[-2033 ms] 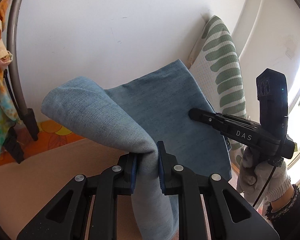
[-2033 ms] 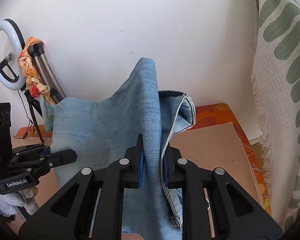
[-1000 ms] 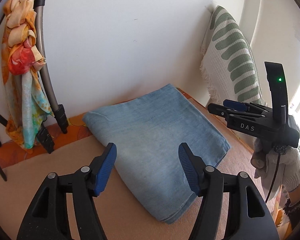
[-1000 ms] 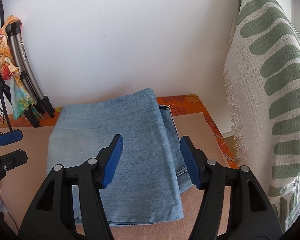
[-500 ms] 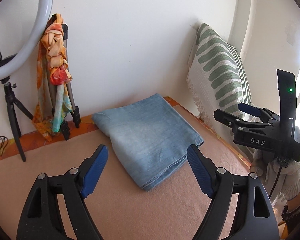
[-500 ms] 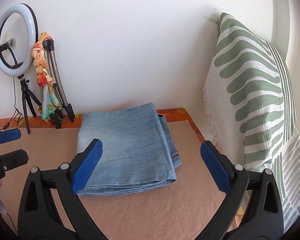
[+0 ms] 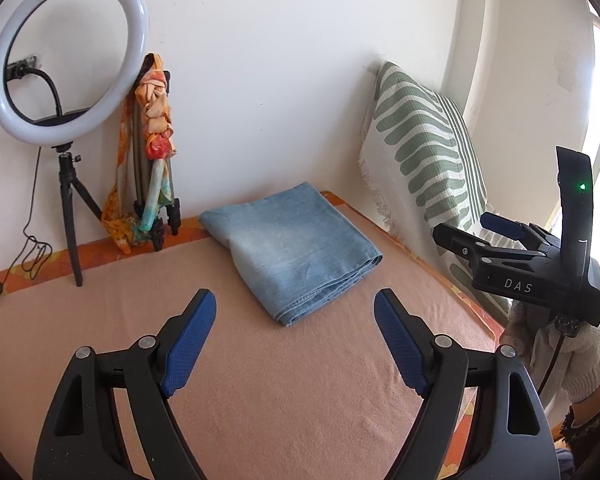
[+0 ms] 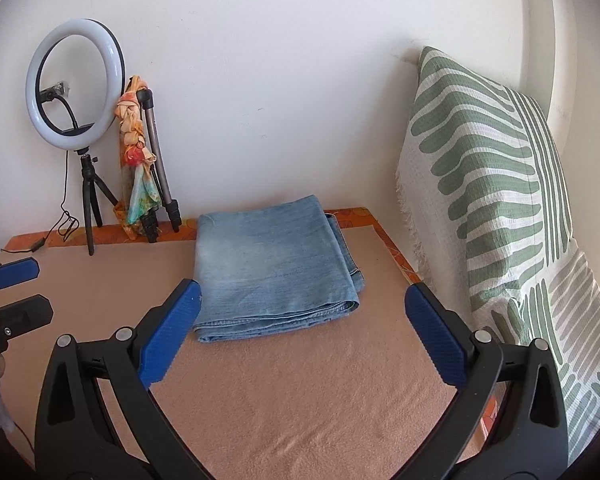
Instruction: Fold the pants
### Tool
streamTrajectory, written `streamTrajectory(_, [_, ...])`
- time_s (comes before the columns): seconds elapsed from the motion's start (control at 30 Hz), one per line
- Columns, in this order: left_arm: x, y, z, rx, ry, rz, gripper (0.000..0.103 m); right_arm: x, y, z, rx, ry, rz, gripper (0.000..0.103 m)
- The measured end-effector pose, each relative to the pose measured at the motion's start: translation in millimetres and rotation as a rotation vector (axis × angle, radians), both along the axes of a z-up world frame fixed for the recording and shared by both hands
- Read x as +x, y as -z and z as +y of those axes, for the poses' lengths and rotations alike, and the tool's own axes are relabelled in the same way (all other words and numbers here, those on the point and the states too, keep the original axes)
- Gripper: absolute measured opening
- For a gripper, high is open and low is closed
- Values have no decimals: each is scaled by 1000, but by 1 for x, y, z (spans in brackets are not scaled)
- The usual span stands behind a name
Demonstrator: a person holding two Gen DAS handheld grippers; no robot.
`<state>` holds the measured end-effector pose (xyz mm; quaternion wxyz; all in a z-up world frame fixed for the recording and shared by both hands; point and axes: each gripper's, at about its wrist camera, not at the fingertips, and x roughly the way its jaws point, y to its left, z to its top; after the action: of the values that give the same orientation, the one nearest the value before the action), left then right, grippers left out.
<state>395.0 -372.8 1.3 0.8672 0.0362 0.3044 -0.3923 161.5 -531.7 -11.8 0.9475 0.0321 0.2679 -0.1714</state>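
Both grippers, left gripper (image 7: 295,312) and right gripper (image 8: 302,308), are held wide open and empty, apart from the folded pants (image 8: 274,268) near the blanket's (image 8: 300,408) far edge.

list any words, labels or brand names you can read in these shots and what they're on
"DAS": white letters on the side of the black right gripper, seen from the left wrist camera.
No other text is readable: none shows on the folded jeans, the ring light, the leaf-print cushion or the left gripper.
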Motion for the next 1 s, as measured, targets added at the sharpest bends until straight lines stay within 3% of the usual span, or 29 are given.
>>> streamTrajectory(0.43, [-39, 13, 47, -5, 17, -25, 82, -32, 23, 47, 25, -14, -16, 103])
streamTrajectory(0.67, [-35, 24, 73, -75, -57, -5, 82, -40, 31, 59, 37, -22, -18, 103])
streamTrajectory(1.0, [-37, 39, 81, -38, -63, -28, 82, -46, 41, 67, 53, 2, -12, 103])
